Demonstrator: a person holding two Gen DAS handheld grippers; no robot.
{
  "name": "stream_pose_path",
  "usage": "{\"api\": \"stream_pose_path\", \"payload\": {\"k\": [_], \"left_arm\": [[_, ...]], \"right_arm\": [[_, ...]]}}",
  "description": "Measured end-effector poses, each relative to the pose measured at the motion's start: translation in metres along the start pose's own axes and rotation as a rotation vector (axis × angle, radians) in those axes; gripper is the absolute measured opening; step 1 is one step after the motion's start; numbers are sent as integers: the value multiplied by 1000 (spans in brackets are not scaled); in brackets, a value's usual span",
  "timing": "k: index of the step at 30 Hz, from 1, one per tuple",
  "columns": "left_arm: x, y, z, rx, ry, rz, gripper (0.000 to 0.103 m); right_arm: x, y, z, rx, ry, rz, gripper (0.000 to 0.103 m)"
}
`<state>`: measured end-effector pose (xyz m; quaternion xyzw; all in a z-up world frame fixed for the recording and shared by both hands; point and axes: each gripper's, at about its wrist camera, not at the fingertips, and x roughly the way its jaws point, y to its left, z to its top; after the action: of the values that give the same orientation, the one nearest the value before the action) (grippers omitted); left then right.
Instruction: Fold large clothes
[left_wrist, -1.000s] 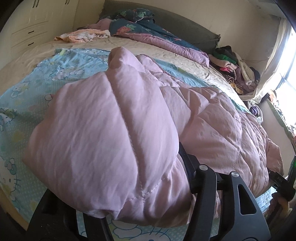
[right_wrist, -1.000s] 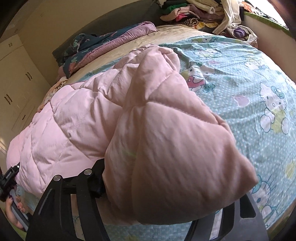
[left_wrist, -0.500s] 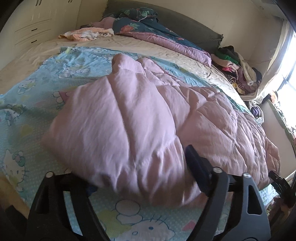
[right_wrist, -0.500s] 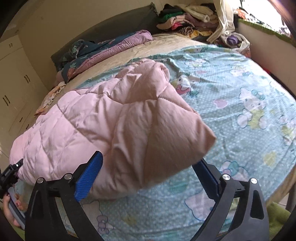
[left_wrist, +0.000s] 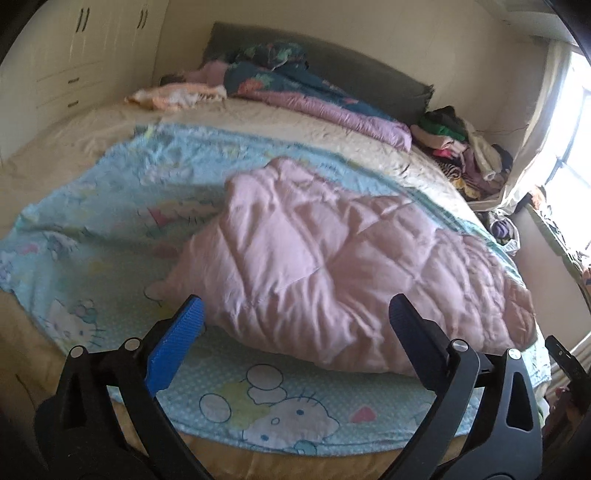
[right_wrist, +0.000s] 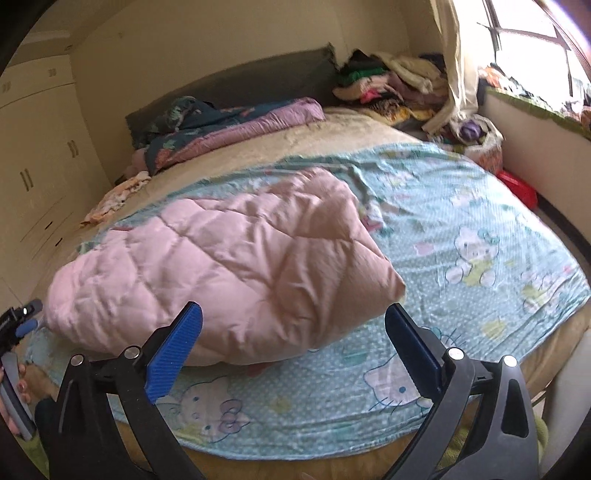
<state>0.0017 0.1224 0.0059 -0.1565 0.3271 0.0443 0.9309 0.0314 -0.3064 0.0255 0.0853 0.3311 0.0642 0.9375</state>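
Observation:
A pink quilted padded garment (left_wrist: 332, 266) lies folded in a thick bundle on the light blue cartoon-print sheet (left_wrist: 92, 221) of the bed; it also shows in the right wrist view (right_wrist: 221, 273). My left gripper (left_wrist: 295, 321) is open and empty, held just in front of the bundle's near left end. My right gripper (right_wrist: 293, 325) is open and empty, just in front of the bundle's near right end. The left gripper (right_wrist: 18, 328) shows at the left edge of the right wrist view.
A dark floral and purple duvet (left_wrist: 295, 88) lies along the headboard. A pile of mixed clothes (left_wrist: 461, 147) sits at the bed's far right corner by the curtain. White wardrobes (left_wrist: 55, 66) stand on the left. A red object (right_wrist: 517, 188) lies on the floor.
Both grippers opened and let go of the pink garment, then pulled back toward the bed's near edge. The garment dropped and now rests on the sheet.

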Motion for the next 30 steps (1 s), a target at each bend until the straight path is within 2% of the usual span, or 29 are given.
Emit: {"api": "stream_pose_path", "payload": {"k": [7, 13, 20, 30], "left_arm": [[-37, -25, -6, 72, -54, -20, 94], [-54, -48, -28, 126, -54, -54, 94], [-53, -75, -63, 201, -6, -59, 94], [-50, -91, -81, 243, -14, -85, 94]], "right_arm": [[-46, 35, 3, -101, -87, 37, 99], [-77, 58, -7, -154, -132, 60, 99], [-83, 78, -30, -197, -105, 83, 99], [-70, 94, -58, -223, -60, 99, 99]]}}
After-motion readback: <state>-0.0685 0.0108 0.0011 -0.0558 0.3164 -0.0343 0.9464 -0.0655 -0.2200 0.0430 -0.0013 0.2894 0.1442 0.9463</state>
